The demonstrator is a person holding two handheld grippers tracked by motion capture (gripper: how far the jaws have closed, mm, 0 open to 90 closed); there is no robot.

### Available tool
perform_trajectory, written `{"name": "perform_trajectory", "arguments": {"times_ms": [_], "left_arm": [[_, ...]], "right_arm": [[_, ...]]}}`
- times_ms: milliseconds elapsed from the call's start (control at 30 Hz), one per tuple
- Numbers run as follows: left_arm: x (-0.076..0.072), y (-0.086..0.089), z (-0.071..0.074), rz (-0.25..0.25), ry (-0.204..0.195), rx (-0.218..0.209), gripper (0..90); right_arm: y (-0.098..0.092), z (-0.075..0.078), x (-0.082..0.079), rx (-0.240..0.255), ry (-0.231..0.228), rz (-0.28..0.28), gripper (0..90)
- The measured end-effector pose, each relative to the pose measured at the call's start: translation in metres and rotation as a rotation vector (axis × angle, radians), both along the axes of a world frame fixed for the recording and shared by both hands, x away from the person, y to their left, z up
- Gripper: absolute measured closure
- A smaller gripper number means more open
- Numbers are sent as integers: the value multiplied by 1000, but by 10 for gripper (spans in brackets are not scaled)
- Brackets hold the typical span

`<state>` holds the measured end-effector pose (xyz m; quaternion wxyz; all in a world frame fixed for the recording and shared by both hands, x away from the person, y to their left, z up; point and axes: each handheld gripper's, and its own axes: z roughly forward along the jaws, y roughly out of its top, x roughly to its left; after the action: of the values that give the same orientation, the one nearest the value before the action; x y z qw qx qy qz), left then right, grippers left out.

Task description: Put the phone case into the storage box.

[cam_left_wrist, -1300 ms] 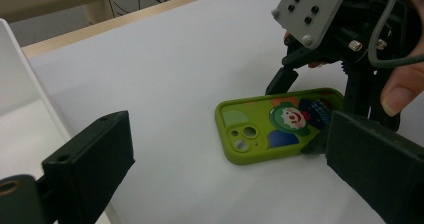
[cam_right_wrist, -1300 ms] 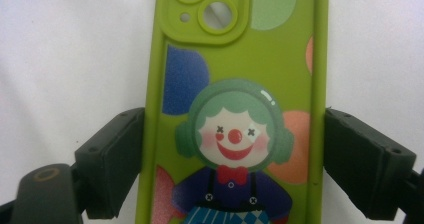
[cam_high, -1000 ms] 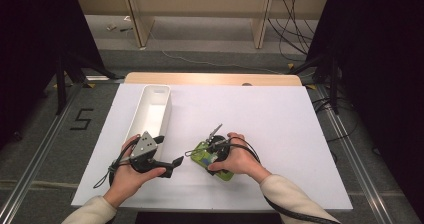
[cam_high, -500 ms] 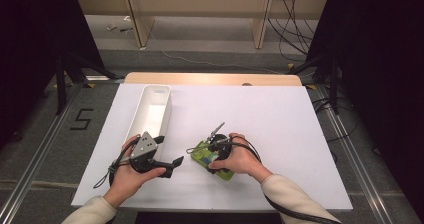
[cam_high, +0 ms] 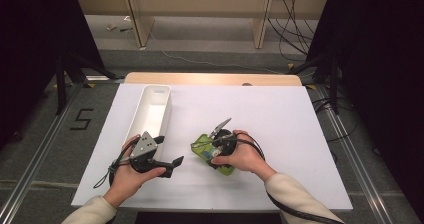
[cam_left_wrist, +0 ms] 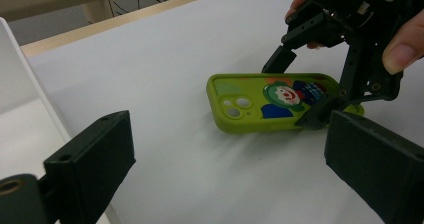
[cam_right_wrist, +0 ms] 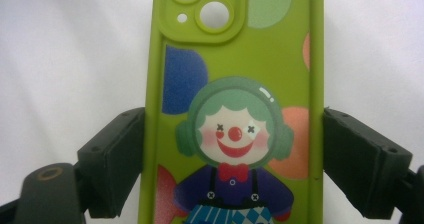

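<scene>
Right gripper (cam_high: 212,146) points down, jaws clamping the green phone case (cam_right_wrist: 235,104); left gripper (cam_high: 172,165) lies level, jaws wide and empty.

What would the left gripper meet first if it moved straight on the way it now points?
Probably the green phone case, which lies flat on the white table ahead of the left gripper. The right gripper stands over the case's far end. Depth is hard to judge.

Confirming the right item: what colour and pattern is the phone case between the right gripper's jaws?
Lime green phone case with a cartoon clown print; clearest in the right gripper view.
</scene>
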<state>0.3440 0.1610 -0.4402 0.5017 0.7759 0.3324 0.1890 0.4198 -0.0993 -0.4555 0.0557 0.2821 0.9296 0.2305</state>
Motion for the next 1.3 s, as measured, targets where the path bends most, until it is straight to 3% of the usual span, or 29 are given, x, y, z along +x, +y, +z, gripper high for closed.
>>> {"name": "perform_trajectory", "arguments": {"times_ms": [767, 1100, 1300], "left_arm": [[2, 5, 2, 14, -12, -11, 55], [3, 5, 2, 15, -13, -19, 59], [3, 4, 2, 15, -13, -24, 67]], "right_arm": [[-25, 14, -1, 258, -139, -16, 170], [-35, 19, -8, 355, -203, -13, 170], [-37, 21, -10, 383, -231, -13, 170]]}}
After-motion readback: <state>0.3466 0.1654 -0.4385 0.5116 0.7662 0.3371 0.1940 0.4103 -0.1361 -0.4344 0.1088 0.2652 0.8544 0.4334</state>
